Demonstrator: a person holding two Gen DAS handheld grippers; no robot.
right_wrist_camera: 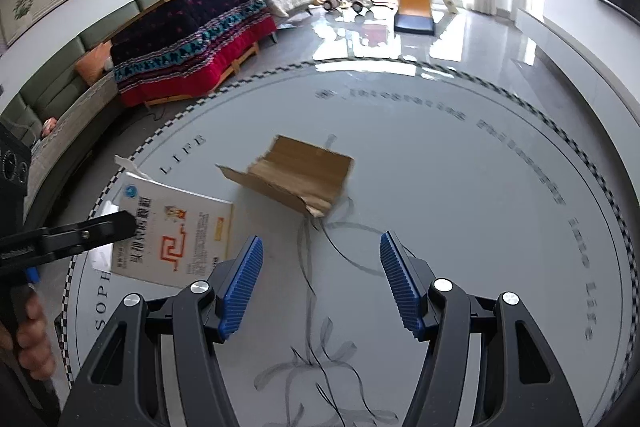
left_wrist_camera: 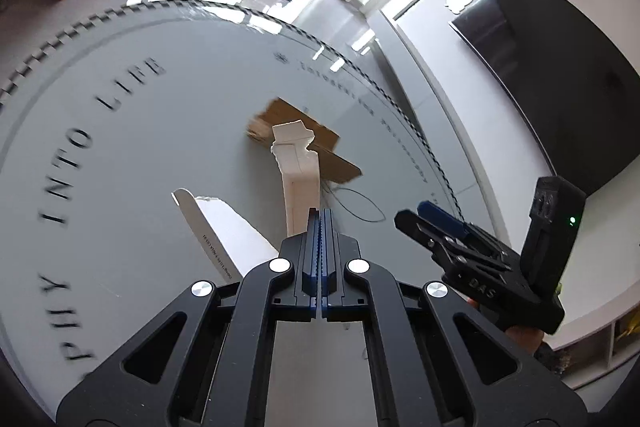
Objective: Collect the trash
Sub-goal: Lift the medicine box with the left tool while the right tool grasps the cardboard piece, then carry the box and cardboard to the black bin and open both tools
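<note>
My left tongs (left_wrist_camera: 320, 227) pinch the white carton (left_wrist_camera: 300, 179) by one thin edge, so it may slip while my wide-open right tongs (right_wrist_camera: 320, 267) approach the cardboard box (right_wrist_camera: 300, 179) beyond it.

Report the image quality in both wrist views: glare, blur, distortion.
Left wrist view: the lettering on the round table smears with motion blur at the left edge; the left gripper and the flattened white box it pinches stay sharp; window glare streaks the floor. Right wrist view: windows blow out white and reflect on the table's far rim; fisheye bends the rim; the torn cardboard box is sharp.
</note>
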